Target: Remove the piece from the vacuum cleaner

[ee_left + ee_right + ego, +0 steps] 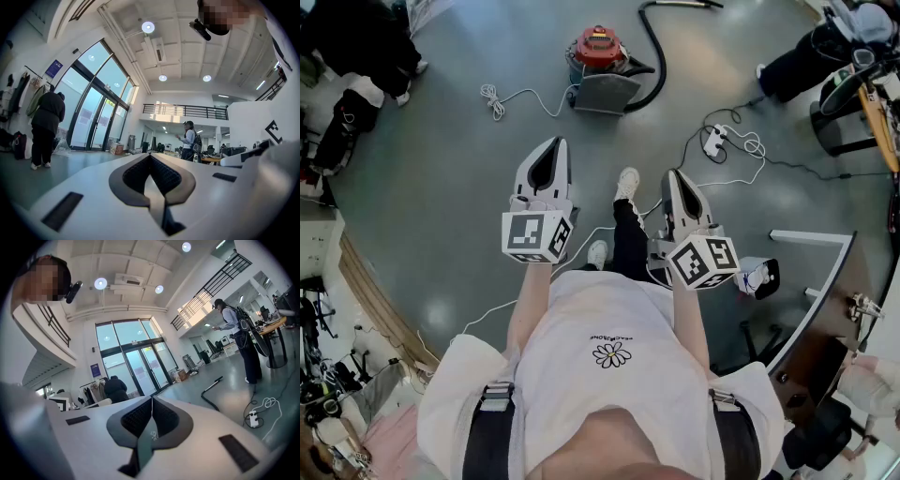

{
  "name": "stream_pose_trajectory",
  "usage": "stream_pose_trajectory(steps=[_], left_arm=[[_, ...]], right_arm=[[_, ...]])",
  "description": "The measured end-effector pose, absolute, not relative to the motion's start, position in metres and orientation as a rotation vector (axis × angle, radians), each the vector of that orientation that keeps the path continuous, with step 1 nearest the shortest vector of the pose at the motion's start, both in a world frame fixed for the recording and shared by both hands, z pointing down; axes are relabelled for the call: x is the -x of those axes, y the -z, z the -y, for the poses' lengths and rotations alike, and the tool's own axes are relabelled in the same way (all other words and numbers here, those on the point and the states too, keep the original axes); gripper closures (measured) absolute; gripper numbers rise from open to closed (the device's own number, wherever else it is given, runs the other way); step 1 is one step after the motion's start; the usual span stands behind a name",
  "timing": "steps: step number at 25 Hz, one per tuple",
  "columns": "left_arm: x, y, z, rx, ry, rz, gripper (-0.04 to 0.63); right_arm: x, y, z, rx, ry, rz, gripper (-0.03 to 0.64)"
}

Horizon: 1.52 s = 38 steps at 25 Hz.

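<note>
The red canister vacuum cleaner (598, 49) stands on the grey floor well ahead of me. A grey floor head (607, 94) lies in front of it, and a black hose (656, 56) curves off to its right. I hold both grippers up at chest height, far short of the vacuum. The left gripper (546, 155) is shut with nothing in it, its pads meeting at the tip (150, 157). The right gripper (675, 178) is shut and empty too (151, 399). Only the black hose (211, 390) shows in the right gripper view. The vacuum is not in the left gripper view.
A white cord (502, 98) trails left of the vacuum. A power strip (713, 141) with cables lies to the right (254, 418). A person (239, 338) stands at the right, another (44, 126) by the glass doors. My feet (626, 183) are between the grippers.
</note>
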<state>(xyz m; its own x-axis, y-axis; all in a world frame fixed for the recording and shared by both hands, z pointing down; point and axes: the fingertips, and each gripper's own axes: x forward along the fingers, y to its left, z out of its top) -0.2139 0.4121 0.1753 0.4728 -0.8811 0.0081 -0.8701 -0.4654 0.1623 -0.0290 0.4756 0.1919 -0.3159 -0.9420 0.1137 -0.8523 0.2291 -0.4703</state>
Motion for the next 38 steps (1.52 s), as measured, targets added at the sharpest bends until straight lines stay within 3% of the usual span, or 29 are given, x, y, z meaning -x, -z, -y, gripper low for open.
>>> stream_pose_trajectory(steps=[13,23,38], left_arm=[[0.124,-0.163,-0.202,-2.625,0.06,1.624,0.591],[0.068,-0.167,-0.113,-2.636,-0.078,1.625,0.591],[0.058,-0.178,0.068,-2.692,-0.024,1.463,0.591]], right_arm=[[-0.053,-0.19,-0.254,1.575,0.612,-2.384,0.603],[-0.11,-0.187,-0.153,1.526,0.583,-2.365,0.603],[-0.092,-0.176,0.004,1.494,0.523,-2.416,0.603]])
